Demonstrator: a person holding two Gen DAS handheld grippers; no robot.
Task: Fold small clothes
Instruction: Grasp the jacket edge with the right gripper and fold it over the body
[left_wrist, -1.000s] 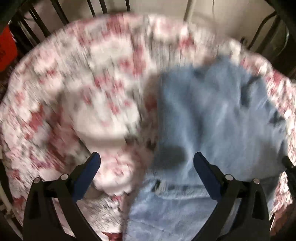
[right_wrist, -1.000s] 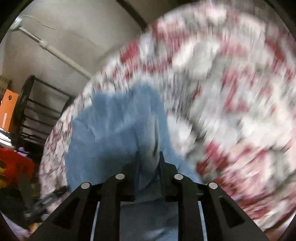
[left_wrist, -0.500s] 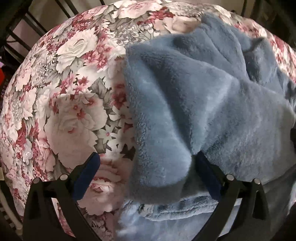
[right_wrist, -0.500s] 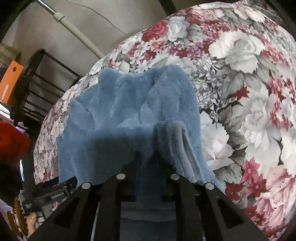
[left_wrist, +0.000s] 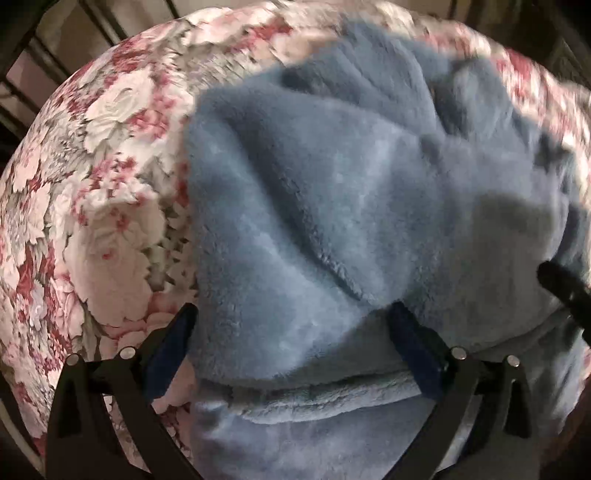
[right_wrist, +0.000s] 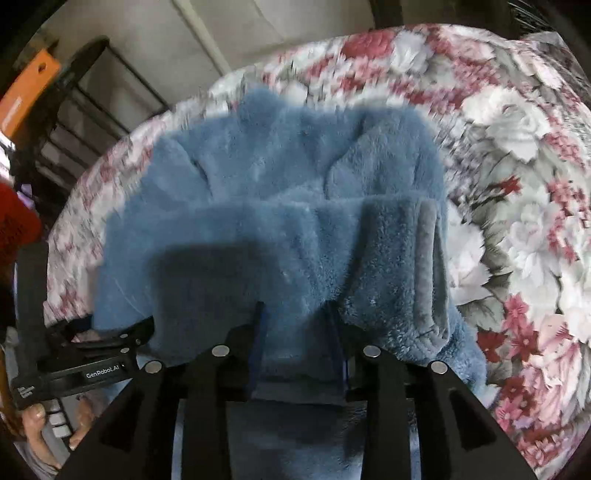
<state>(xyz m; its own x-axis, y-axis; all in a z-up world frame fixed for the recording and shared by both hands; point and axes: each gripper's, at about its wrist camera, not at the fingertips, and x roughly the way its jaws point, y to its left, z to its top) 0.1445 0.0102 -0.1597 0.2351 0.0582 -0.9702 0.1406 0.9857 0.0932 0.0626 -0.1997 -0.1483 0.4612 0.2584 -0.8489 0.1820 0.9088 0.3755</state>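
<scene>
- Flowered cloth (left_wrist: 110, 206) covers the round surface you are working on, with dark metal racks and a pale wall behind it.
- Your right gripper (right_wrist: 299, 332), pinching a thick bunch of fleece half a second ago, now shows a gap between its fingers; the fabric lies between them, seemingly no longer clamped.
- Your left gripper (left_wrist: 291, 332) is spread wide as before, one finger on each side of the folded edge, gripping nothing.
- That blue fleece garment (left_wrist: 369, 206) has gone from bunched to draped forward over itself, near the middle of the cloth.
- Judging by this, one fold is laid down; it looks loose, so flatten it before the next.
</scene>
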